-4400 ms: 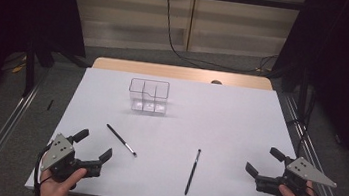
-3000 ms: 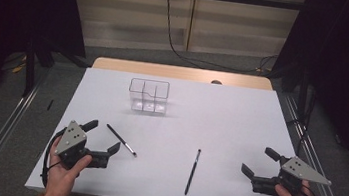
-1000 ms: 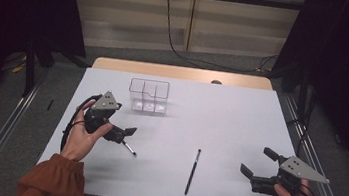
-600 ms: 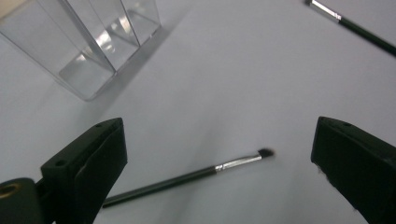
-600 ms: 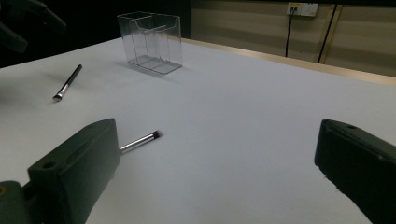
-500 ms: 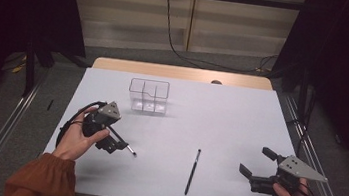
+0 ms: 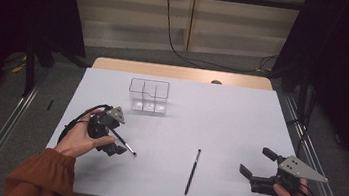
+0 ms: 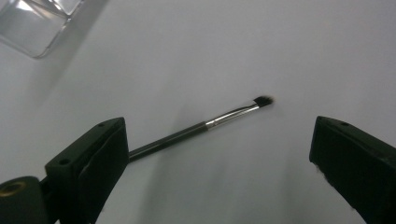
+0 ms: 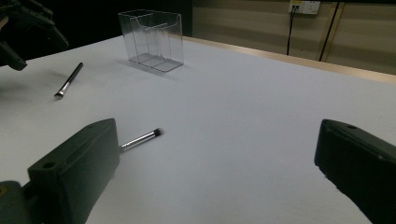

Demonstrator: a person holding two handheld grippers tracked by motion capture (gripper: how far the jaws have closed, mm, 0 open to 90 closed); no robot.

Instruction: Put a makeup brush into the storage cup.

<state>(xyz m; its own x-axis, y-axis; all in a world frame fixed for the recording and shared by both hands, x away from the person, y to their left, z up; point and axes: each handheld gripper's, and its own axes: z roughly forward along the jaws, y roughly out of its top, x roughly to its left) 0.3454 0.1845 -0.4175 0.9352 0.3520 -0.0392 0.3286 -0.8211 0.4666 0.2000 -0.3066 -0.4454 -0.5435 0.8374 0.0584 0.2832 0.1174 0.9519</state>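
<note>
Left tool [image 7: 117, 144]: matte black, blocky jaws spread wide, held low over the left brush [image 7: 123, 141], which lies flat on the tabletop [image 7: 230, 120] between the jaws, not pinched. A grey three-cornered plate tops the tool, and a black cable loops behind the hand.

Left brush: slim black handle, bright metal ferrule, small dark bristle tuft. The left gripper view gives the ferrule and tuft [image 8: 264, 99] plainly, handle running behind the left-hand jaw; from the high view it reads as a thin dark stick.

Right tool [image 7: 259, 165]: same build, jaws spread, held at the near right edge of the tabletop, gripping nothing.

Second brush [image 7: 192, 172]: same type, lying near the front middle, well apart from both tools. The right gripper view shows its metal ferrule and tuft [image 9: 140, 138] pointing away from the left-hand jaw.

Organiser [image 7: 148, 95]: clear plastic, box-shaped, upright, with inner dividers, standing toward the far left-centre. The right gripper view [image 9: 152, 39] shows its stepped compartments.

Tabletop: smooth, pale matte sheet with a wooden strip along the far edge.
</note>
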